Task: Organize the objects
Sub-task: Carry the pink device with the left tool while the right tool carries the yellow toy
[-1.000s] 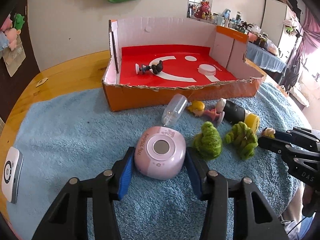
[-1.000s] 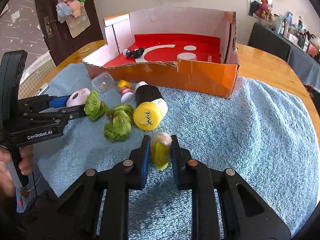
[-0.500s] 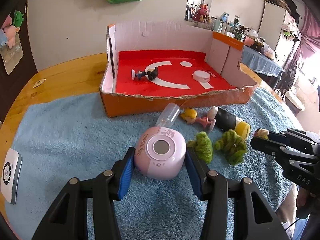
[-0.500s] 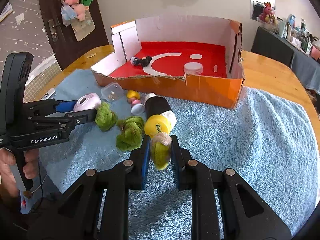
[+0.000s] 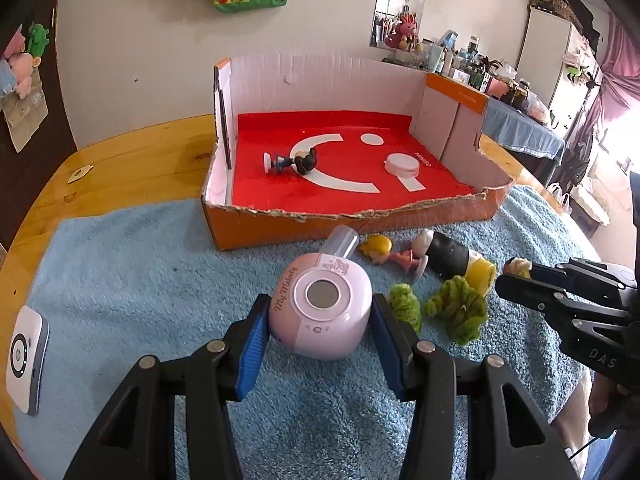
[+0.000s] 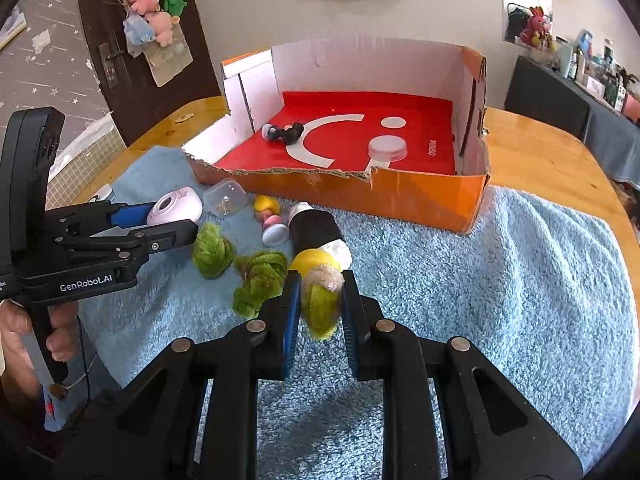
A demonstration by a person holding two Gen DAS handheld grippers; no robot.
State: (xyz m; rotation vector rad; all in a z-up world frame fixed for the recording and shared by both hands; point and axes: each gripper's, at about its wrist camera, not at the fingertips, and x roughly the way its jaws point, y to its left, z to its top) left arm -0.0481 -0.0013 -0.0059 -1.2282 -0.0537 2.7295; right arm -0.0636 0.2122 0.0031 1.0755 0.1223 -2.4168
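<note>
our left hand-held gripper (image 5: 320,344) pinches a rounded pink gadget (image 5: 320,316) lettered "my melody"; our right hand-held gripper (image 6: 320,312) pinches a fuzzy yellow-green toy (image 6: 320,304).

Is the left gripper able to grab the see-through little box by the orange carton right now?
Probably not yet. The left gripper is already full, shut on the pink round gadget, and that gadget sits right between it and the clear box. It would need to put the gadget down first.

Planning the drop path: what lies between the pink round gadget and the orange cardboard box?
A clear plastic tub on blue towel, seen in the left wrist view.
</note>
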